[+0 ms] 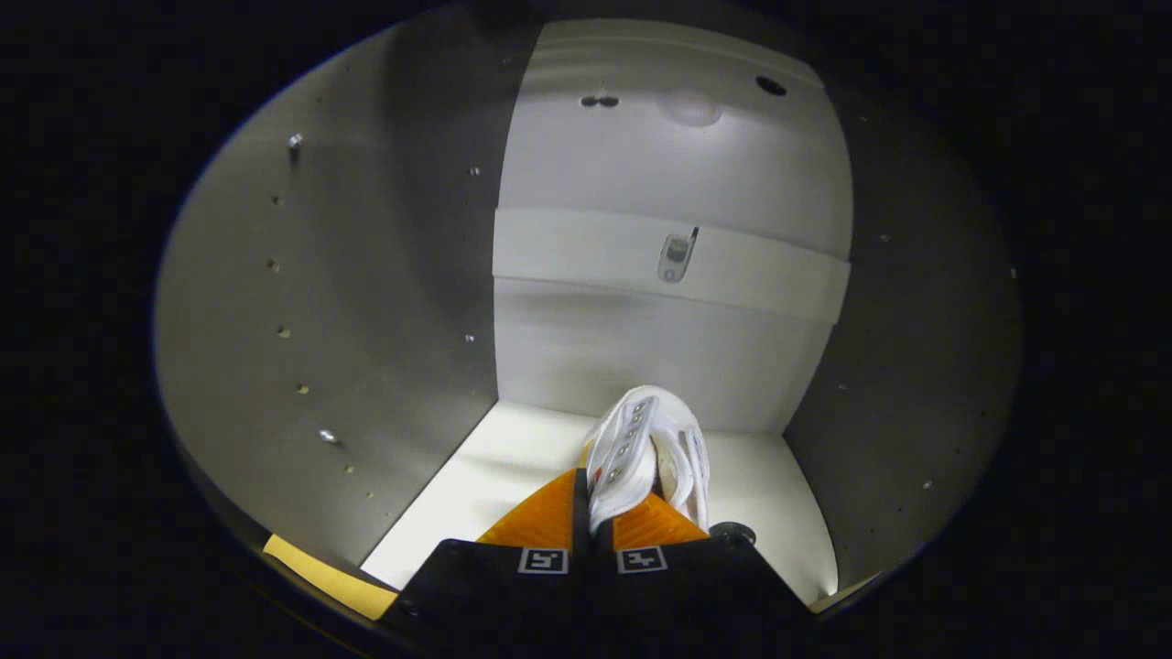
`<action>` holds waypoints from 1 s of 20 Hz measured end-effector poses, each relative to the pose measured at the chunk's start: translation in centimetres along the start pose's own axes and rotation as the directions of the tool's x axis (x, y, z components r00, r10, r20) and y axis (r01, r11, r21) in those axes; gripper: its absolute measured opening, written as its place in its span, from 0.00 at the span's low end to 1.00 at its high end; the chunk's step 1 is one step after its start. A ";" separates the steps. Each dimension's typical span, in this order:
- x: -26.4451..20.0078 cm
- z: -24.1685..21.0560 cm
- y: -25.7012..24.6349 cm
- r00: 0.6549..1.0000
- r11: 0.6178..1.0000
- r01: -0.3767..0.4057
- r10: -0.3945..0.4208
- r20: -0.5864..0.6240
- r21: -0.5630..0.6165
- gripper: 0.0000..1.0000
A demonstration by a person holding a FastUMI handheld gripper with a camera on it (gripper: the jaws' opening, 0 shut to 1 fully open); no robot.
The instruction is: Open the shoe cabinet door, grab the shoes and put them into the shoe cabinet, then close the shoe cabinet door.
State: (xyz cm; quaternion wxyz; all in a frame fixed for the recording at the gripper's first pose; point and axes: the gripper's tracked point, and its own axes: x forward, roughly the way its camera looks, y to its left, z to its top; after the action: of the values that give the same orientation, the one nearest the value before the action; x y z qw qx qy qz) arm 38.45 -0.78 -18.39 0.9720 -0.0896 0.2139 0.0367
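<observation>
- The shoe sits pinched between the fingers of the gripper, its toe reaching just ahead of them; both fingers press on it, so the grasp is firm
- It hangs inside the shoe cabinet, above the pale shelf floor; I cannot tell if it touches
- Beyond the fingers, the back panel carries a small metal fitting
- Judged progress: door evidently open, shoe fetched; releasing it and closing the door remain

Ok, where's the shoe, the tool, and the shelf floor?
shoe [641, 448]: gripper view, on its white upper.
tool [593, 513]: gripper view, midway between its fingertips, shut on the shoe.
shelf floor [494, 476]: gripper view, on a bare white patch.
</observation>
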 end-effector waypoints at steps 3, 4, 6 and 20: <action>1.4 -0.8 0.0 1.000 1.000 -0.016 0.016 -0.016 0.002 0.05; 1.7 -0.7 -0.1 1.000 1.000 -0.018 0.018 -0.009 -0.004 0.05; 2.1 -1.3 0.3 0.999 0.999 -0.032 0.032 -0.021 -0.003 0.04; 0.5 -1.9 -0.4 0.999 0.995 0.022 -0.017 -0.049 0.096 0.42</action>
State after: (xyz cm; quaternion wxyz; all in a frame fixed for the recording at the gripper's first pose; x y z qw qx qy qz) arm 38.14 -1.49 -20.24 0.9701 -0.0457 0.2381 0.0146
